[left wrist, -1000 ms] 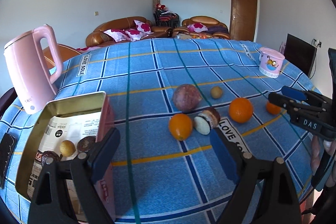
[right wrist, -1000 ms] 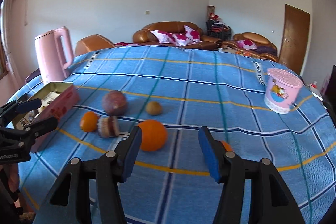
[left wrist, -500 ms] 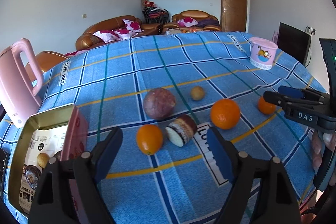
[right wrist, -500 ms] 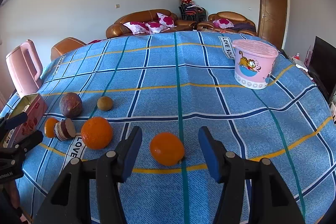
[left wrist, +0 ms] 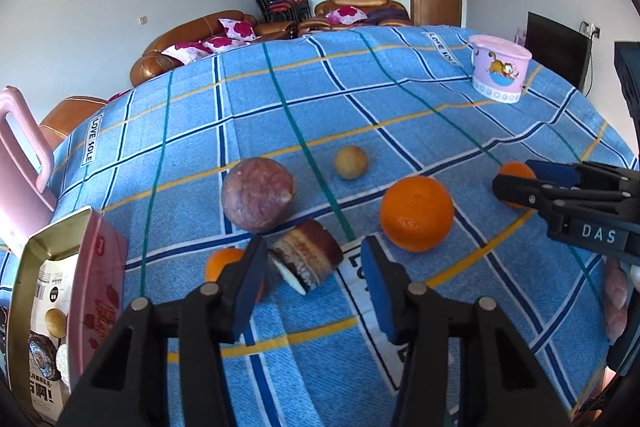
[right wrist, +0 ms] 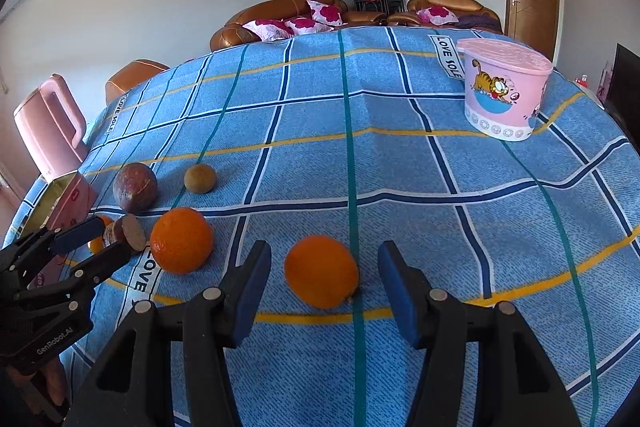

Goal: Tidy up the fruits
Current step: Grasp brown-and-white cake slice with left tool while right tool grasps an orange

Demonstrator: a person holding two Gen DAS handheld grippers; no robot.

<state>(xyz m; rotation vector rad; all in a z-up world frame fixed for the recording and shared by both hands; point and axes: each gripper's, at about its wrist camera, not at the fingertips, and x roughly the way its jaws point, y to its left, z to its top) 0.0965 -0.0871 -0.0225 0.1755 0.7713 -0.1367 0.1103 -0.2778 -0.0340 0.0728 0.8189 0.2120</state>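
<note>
Fruits lie on the blue checked tablecloth. My left gripper [left wrist: 312, 283] is open around a cut brown fruit piece [left wrist: 306, 254], with a small orange [left wrist: 224, 265] half hidden behind its left finger. A purple round fruit [left wrist: 258, 199], a small tan fruit [left wrist: 351, 163] and a big orange [left wrist: 416, 213] lie beyond. My right gripper [right wrist: 324, 287] is open, its fingers on either side of an orange [right wrist: 321, 271]. That orange [left wrist: 516, 175] shows in the left wrist view, partly behind the right gripper [left wrist: 520, 183].
An open pink tin [left wrist: 44, 303] holding small fruits stands at the near left. A pink kettle [right wrist: 50, 131] stands behind it. A pink lidded tub [right wrist: 504, 93] stands at the far right. The table's front edge is close under both grippers.
My left gripper has moved right and forward from the tin, to around the cut fruit piece. My right gripper has swung right and closed in on the lone orange.
</note>
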